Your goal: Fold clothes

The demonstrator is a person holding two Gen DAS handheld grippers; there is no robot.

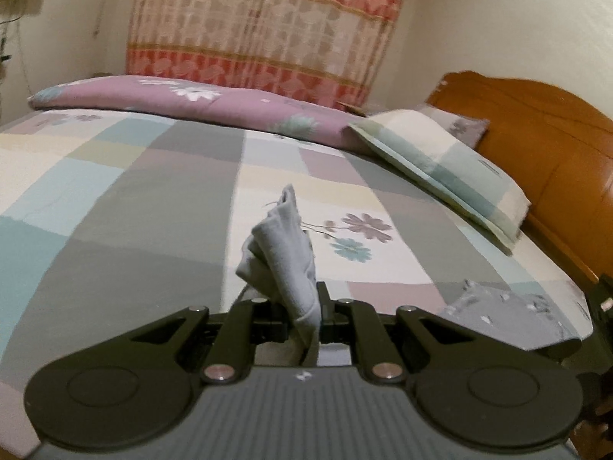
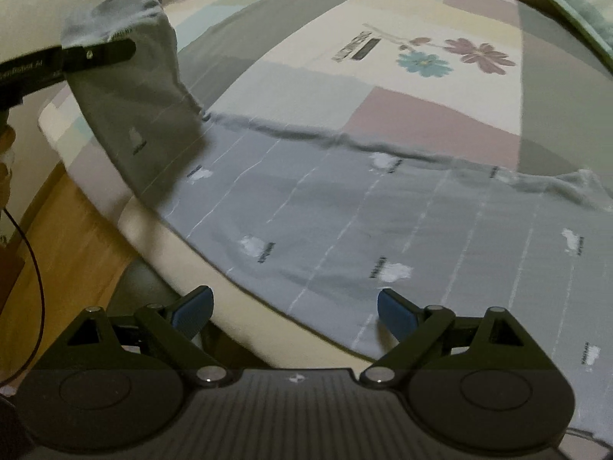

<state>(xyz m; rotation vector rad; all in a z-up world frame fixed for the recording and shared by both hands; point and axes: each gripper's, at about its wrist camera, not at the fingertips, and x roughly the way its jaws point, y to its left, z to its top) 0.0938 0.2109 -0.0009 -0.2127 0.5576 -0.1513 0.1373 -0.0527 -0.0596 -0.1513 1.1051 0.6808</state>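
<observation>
The grey printed garment point(image 2: 345, 211) lies spread along the bed's point(image 2: 440, 122) near edge, one end lifted, pinched tight in the left gripper point(image 1: 306, 306). The right gripper point(image 2: 295, 306) hovers wide, empty. It looks light, limp; best taken by a hem or corner.

You had a pale grey-blue garment point(image 2: 383, 211) with thin white lines and small white patches on the bed point(image 1: 115, 191), whose sheet was checked in grey, teal, cream and mauve with purple and teal flowers. Behind the bed hung a red-and-beige flowered curtain point(image 1: 264, 23).
</observation>
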